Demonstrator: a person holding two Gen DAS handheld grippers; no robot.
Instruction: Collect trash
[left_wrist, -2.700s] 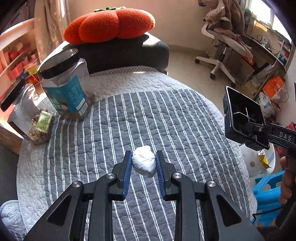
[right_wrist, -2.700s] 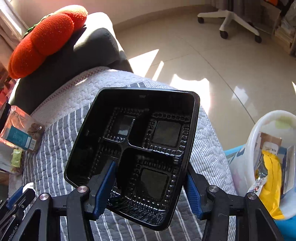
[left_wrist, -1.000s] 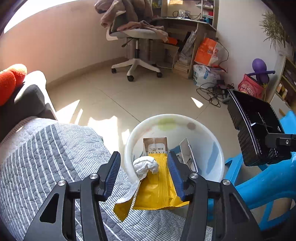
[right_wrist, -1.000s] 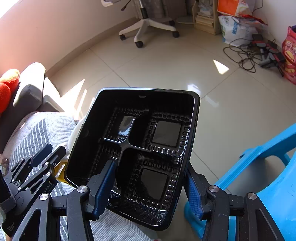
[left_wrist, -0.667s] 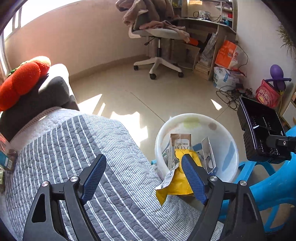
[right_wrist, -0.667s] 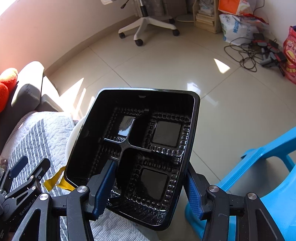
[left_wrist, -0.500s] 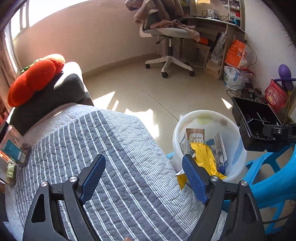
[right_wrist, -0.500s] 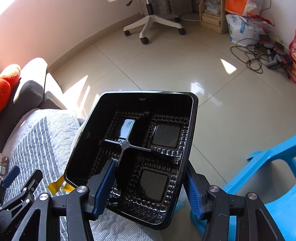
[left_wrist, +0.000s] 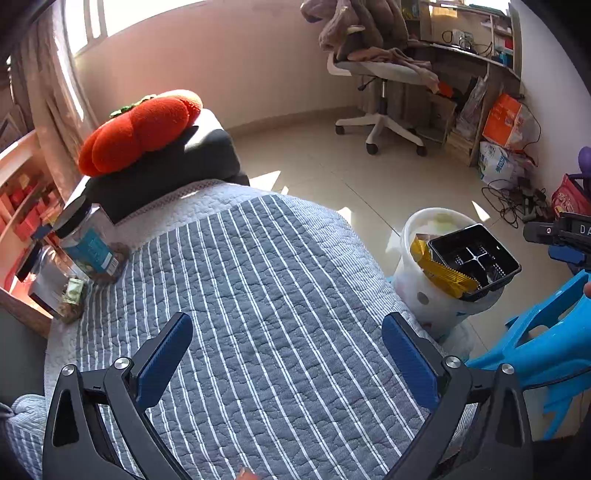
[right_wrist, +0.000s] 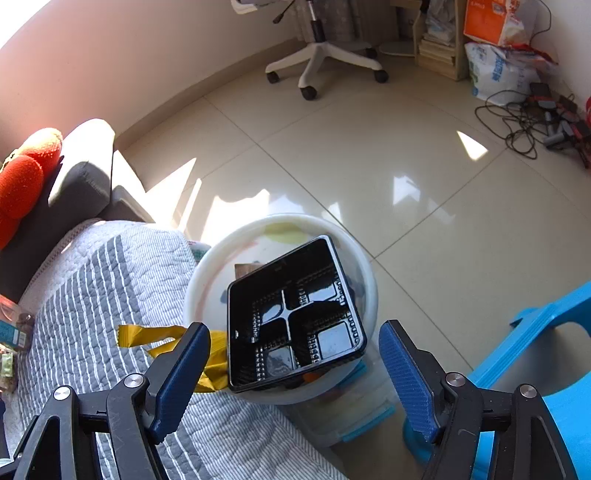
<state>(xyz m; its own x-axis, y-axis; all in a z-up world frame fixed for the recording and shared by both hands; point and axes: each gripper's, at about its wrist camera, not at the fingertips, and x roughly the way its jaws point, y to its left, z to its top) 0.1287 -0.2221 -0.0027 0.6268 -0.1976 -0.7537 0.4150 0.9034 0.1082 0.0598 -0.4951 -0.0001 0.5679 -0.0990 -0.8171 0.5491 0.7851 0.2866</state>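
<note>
The black tray (right_wrist: 293, 317) now lies tilted across the mouth of the white bin (right_wrist: 207, 280), one corner poking past the rim, resting on the yellow wrapper (left_wrist: 441, 271) already stuffed inside. A moment ago it was clamped in the right gripper (right_wrist: 295, 369); those jaws have just been opening and now stand wide with nothing between them, hovering just above the bin. The left gripper (left_wrist: 288, 365) has swung away from the bin and looks down on the striped quilt (left_wrist: 258, 280); its jaws have also just been opening and are spread as far as they go, empty. The white paper wad it carried is gone from them, presumably dropped in the bin, though I cannot see it there. So both pieces seem delivered. On the quilt I see no loose rubbish, only the snack jars (left_wrist: 88, 243) at its far edge, which look like keepers. The tray sits proud and could slide off.
</note>
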